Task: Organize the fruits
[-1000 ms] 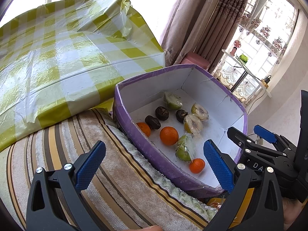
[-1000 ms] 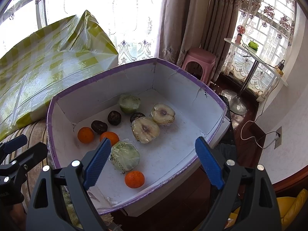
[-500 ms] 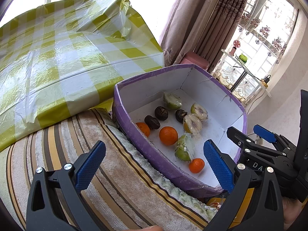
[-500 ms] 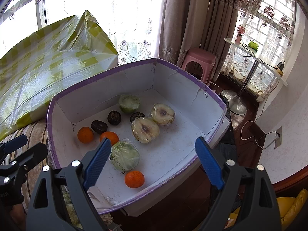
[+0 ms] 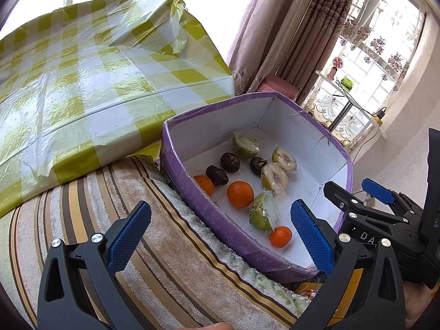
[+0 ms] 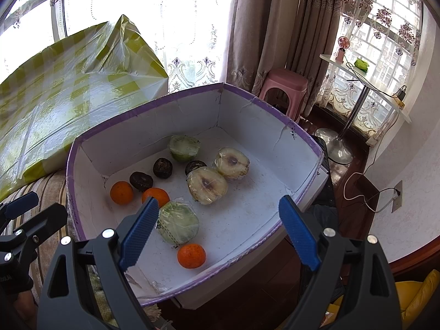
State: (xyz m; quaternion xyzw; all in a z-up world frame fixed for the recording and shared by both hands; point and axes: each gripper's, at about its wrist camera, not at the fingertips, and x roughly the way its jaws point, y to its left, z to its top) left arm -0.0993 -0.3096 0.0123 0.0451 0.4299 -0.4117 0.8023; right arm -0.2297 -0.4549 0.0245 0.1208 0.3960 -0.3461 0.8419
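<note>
A purple-rimmed white cardboard box (image 6: 288,126) (image 5: 176,165) holds the fruit. Inside lie three oranges, one near the front (image 6: 191,255) (image 5: 280,236), several plastic-wrapped halved fruits such as a green one (image 6: 178,222) (image 5: 262,210) and a pale one (image 6: 206,184), and three dark wrinkled fruits (image 6: 141,180) (image 5: 230,162). My right gripper (image 6: 218,233) is open and empty, above the box's front part. My left gripper (image 5: 220,238) is open and empty, over the box's near wall and the striped cloth. Each gripper shows at the edge of the other's view.
The box rests at the edge of a striped towel-covered surface (image 5: 110,206). A yellow-checked plastic tablecloth (image 5: 96,68) covers a table behind it. A pink stool (image 6: 283,85), curtains, a small glass side table (image 6: 365,82) and wooden floor lie beyond.
</note>
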